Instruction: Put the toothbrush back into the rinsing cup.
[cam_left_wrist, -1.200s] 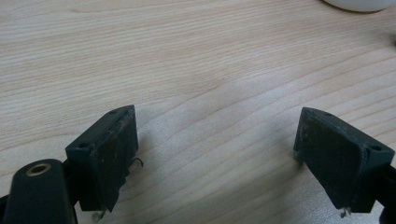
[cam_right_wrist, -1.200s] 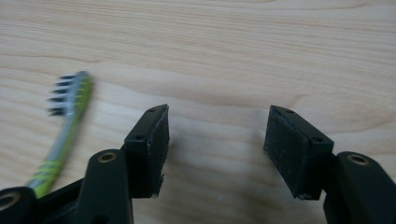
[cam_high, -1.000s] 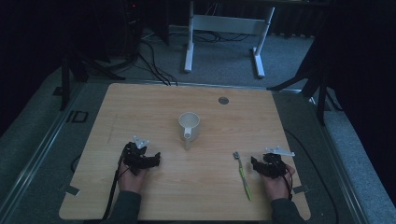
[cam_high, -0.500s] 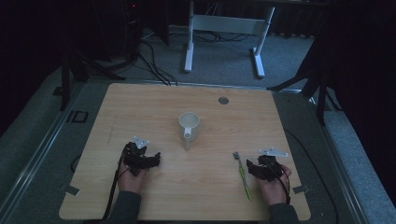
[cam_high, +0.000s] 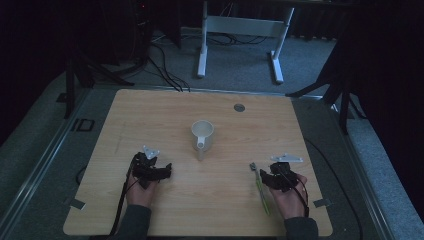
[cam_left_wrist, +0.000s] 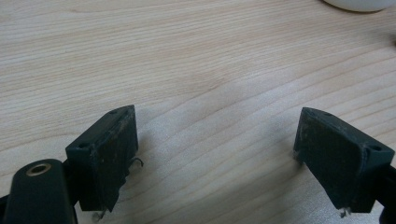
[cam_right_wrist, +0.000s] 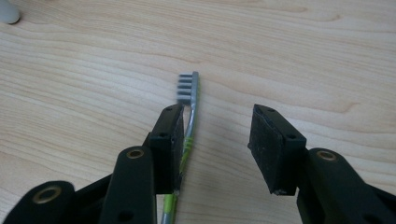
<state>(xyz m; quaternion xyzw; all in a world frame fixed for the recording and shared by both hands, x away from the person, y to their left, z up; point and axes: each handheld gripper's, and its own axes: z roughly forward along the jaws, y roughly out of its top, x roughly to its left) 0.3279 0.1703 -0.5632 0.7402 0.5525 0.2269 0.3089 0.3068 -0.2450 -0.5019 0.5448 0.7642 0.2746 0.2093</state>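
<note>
A green and grey toothbrush (cam_high: 261, 186) lies flat on the wooden table (cam_high: 150, 115) at the front right, its bristle head (cam_right_wrist: 187, 87) pointing away from me. My right gripper (cam_high: 267, 178) stands open right beside it; in the right gripper view the brush handle (cam_right_wrist: 187, 144) lies between the jaws, against the inner face of the left one. A white mug (cam_high: 202, 135) stands upright near the table's middle, handle toward me. My left gripper (cam_high: 164, 171) rests at the front left, open, with bare wood between its jaws (cam_left_wrist: 215, 154).
A small round metal grommet (cam_high: 239, 107) sits in the table top at the back. Beyond the table stand a white frame (cam_high: 240, 30) and dark cables on a grey floor. The mug's white base (cam_left_wrist: 359, 4) shows at the top of the left gripper view.
My right gripper has slid left toward the toothbrush, so the handle now lies between its jaws. The left gripper has barely moved.
</note>
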